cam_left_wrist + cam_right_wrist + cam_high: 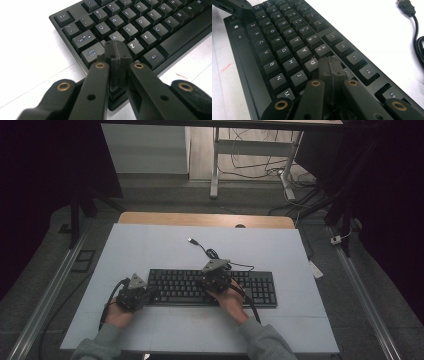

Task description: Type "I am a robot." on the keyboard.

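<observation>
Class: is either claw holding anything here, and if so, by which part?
Nothing is held. Both the left claw and right claw are shut with nothing between them, tips over the keyboard keys.

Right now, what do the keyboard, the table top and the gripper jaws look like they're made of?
Keyboard: likely matte black plastic, with moulded keycaps and white printed legends.
Table top: a smooth, pale sheet, perhaps laminate or board, with faint seams; a wooden-looking edge shows at the far side.
Left gripper and right gripper: jaws look like black plastic, slightly grainy, maybe printed, with brass-coloured bushings at the pivots.

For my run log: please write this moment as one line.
left gripper: shut, tip near Shift key | right gripper: shut, over keys by U | keyboard: flat on table
</observation>
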`<action>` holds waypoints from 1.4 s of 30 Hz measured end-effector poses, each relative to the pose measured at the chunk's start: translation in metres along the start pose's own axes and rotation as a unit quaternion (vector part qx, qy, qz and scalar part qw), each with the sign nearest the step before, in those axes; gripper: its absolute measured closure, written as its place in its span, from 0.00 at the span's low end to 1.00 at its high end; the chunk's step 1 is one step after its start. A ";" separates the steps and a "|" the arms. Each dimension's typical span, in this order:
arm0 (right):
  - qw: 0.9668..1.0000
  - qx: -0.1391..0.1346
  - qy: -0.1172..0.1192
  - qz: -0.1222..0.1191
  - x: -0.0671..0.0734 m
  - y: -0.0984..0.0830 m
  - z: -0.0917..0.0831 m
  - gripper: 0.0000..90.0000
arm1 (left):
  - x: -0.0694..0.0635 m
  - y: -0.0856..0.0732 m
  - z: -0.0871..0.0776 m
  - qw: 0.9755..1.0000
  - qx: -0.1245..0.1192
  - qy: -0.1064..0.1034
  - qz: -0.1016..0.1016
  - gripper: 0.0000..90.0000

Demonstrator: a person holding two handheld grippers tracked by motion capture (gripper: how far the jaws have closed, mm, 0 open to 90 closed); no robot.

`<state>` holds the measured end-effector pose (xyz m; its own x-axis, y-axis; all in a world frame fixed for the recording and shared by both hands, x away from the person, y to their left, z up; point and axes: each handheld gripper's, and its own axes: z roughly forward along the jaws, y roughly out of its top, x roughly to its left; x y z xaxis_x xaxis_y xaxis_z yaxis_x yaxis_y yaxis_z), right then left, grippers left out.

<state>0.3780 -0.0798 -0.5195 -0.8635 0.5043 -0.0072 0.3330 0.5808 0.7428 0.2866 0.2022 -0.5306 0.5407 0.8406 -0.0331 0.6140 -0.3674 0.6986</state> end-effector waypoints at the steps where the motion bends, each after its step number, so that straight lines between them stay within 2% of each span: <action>1: 1.000 0.000 0.000 0.000 0.000 0.000 0.000 1.00 | 0.000 0.000 0.000 1.000 0.000 -0.001 -0.001 0.98; 5: 1.000 -0.002 -0.001 -0.001 0.001 0.001 -0.001 1.00 | 0.000 0.000 0.000 1.000 -0.001 0.000 -0.002 0.98; 10: 0.999 -0.040 -0.001 -0.001 0.001 0.005 -0.016 1.00 | 0.001 0.001 -0.006 1.000 -0.023 -0.001 -0.008 0.98; 15: 0.999 -0.049 0.005 0.006 -0.004 0.002 -0.028 0.99 | 0.001 0.002 -0.009 0.999 -0.034 -0.004 -0.012 0.98; 17: 0.999 -0.051 0.009 0.010 -0.006 0.000 -0.032 0.91 | 0.001 0.002 -0.010 0.999 -0.037 -0.006 -0.014 0.96; 23: 0.998 -0.059 0.016 0.021 -0.011 -0.002 -0.041 0.76 | 0.002 0.002 -0.013 0.998 -0.053 -0.009 -0.023 0.76; 30: 0.997 -0.065 0.015 0.026 -0.015 -0.012 -0.055 0.65 | 0.004 0.002 -0.014 0.998 -0.054 -0.007 -0.035 0.56; 35: 0.997 -0.065 0.013 0.029 -0.016 -0.020 -0.065 0.61 | 0.004 0.002 -0.013 0.998 -0.052 -0.004 -0.037 0.50; 42: 0.997 -0.072 -0.005 0.040 -0.023 -0.045 -0.095 0.58 | 0.006 0.001 -0.015 0.998 -0.052 -0.007 -0.046 0.41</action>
<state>0.3471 -0.1779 -0.4893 -0.8324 0.5519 0.0501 0.3427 0.4416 0.8292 0.2821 0.2124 -0.5192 0.4932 0.8629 -0.1101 0.5993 -0.2453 0.7620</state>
